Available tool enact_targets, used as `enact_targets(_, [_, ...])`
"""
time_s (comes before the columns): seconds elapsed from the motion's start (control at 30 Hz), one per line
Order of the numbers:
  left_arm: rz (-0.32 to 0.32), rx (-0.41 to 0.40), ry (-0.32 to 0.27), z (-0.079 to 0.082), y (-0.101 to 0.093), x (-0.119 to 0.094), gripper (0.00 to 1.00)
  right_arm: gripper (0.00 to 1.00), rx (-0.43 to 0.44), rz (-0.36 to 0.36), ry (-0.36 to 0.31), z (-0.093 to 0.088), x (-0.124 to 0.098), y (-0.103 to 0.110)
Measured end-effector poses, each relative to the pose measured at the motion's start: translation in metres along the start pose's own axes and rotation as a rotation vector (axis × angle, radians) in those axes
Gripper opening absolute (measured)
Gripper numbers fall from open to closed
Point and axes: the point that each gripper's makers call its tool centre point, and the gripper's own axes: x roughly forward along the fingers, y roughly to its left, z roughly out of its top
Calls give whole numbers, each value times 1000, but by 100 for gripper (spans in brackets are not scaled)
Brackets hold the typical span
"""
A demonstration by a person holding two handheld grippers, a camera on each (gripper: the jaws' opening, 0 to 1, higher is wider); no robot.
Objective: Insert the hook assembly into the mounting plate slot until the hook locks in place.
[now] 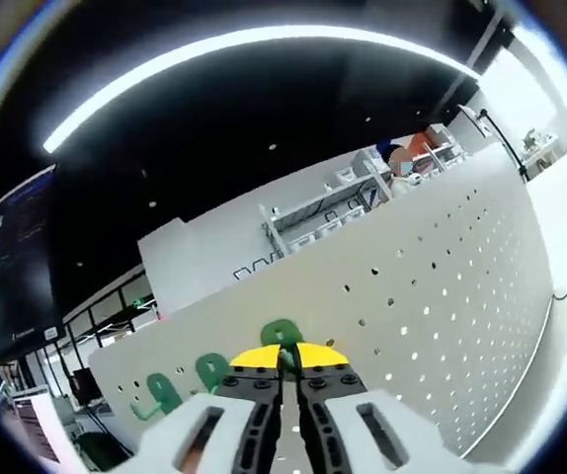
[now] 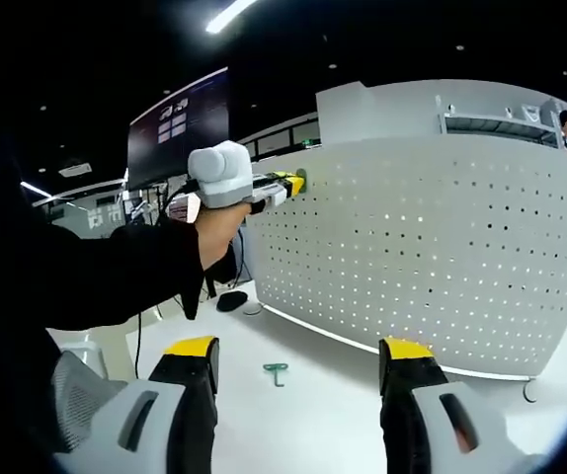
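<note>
One green hook (image 1: 282, 336) clamped in left claw (image 1: 285, 367) at pegboard (image 1: 442, 296); right claw (image 2: 298, 367) apart.

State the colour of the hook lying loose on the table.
Green; the hook shows best in the right gripper view, on the white table.
</note>
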Motion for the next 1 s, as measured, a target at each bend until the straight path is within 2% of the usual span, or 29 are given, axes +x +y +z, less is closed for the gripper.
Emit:
enact_targets(0.1, [-6, -35, -1, 0, 1, 0, 5, 63, 0, -3, 0, 0, 0, -1])
enact_targets(0.17, [-24, -182, -11, -1, 0, -2, 6, 63, 0, -2, 0, 0, 0, -1])
enact_targets(0.2, [-29, -208, 2, -4, 1, -2, 6, 63, -1, -2, -1, 0, 0, 0])
enact_targets(0.27, [-28, -201, 12, -6, 3, -2, 7, 63, -1, -1, -1, 0, 0, 0])
enact_targets(0.6, [-40, -297, 29, -12, 6, -15, 18, 62, -9, 7, 3, -1, 1, 3])
enact_targets(0.77, [-47, -344, 22, -7, 8, -25, 29, 62, -15, 13, 3, 0, 1, 4])
enact_targets(1.0, [-57, -340, 12, -1, 8, -40, 34, 62, -20, 24, 5, 0, 2, 8])
